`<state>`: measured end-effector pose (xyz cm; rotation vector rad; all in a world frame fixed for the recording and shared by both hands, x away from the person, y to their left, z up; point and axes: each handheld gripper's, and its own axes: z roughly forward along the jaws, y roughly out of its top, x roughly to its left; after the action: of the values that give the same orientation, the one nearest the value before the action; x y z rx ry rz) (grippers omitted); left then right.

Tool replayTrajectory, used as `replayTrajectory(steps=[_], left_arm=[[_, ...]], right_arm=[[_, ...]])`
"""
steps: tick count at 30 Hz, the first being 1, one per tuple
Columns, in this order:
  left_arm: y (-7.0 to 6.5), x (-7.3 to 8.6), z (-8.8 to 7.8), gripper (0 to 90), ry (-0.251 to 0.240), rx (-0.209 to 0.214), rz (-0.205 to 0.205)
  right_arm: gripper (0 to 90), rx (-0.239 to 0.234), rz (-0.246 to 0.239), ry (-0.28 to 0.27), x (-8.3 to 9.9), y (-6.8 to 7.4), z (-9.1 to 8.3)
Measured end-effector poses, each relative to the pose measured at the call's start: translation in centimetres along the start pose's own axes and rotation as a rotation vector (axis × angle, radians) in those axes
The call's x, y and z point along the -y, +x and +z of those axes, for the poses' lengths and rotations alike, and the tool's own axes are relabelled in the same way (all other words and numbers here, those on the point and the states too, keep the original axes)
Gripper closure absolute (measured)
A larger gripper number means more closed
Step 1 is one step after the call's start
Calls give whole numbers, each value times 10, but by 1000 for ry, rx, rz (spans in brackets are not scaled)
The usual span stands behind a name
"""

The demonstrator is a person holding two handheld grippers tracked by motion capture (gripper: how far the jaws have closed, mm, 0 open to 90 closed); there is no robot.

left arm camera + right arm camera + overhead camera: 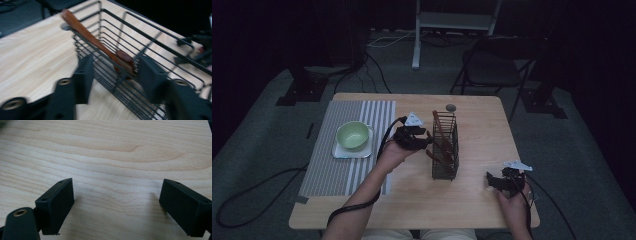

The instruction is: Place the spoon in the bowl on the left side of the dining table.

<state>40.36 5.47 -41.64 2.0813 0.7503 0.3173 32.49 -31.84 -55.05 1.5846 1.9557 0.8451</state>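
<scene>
Your left gripper [113,75] stands half open, its jaws apparently straddling the wooden spoon [97,46] and the basket [150,47] rim without gripping, so closing could snag wire, while your right gripper [116,205] gapes empty.

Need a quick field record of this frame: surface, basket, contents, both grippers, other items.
surface: wooden table
basket: black wire basket, upright, mid-table
contents: brown wooden utensils leaning inside
left gripper: at the basket's wall, jaws astride wires and a utensil; grip unclear
right gripper: open over bare table
other: green bowl on a plate, striped mat
</scene>
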Motion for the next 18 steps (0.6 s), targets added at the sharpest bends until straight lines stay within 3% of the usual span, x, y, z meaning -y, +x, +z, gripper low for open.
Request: replayTrajectory(steps=[2,3,10,13,18], left_arm=[[-2,0,1,547,-3,2,20],[-4,-1,1,602,-13,2,35],[-8,-3,3,723,3,27,50],[-8,-1,0,767,-1,80,41],[-9,1,-2,827,-8,106,42]], right_arm=[[118,0,0,0,0,0,0],[118,0,0,0,0,0,0],[118,0,1,0,0,0,0],[118,0,1,0,0,0,0],[118,0,0,-1,0,0,0]])
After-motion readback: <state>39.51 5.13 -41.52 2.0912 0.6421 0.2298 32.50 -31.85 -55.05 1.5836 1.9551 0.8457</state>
